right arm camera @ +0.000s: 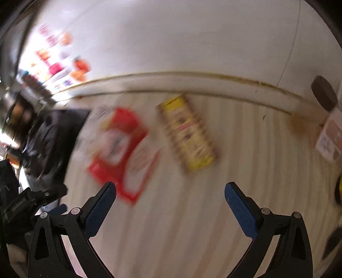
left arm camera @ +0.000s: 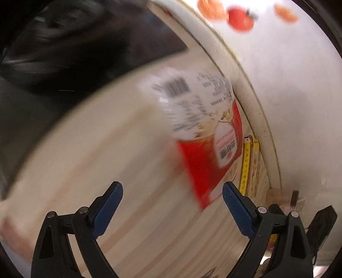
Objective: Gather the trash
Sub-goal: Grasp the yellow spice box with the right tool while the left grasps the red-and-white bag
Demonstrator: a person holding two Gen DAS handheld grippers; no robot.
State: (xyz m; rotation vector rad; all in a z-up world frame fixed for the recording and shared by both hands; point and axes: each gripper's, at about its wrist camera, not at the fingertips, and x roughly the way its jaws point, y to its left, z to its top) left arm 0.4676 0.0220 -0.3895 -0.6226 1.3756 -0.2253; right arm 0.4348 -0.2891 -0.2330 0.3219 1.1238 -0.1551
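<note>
A red and white food wrapper (left arm camera: 205,130) lies flat on a light wooden tabletop (left arm camera: 106,154). It also shows in the right wrist view (right arm camera: 121,149), blurred. A yellow snack box (right arm camera: 186,132) lies beside it, near the wall; only its edge (left arm camera: 245,162) shows in the left wrist view. My left gripper (left arm camera: 172,205) is open and empty, just short of the wrapper's near corner. My right gripper (right arm camera: 170,205) is open and empty, above the table in front of both items.
A white wall (right arm camera: 192,42) with a baseboard runs along the table's far edge. A dark bag or bin (right arm camera: 55,145) sits at the table's left end. A dark round lid (right arm camera: 323,93) and a printed card (right arm camera: 330,139) are at the right. Fruit stickers (left arm camera: 239,18) mark the wall.
</note>
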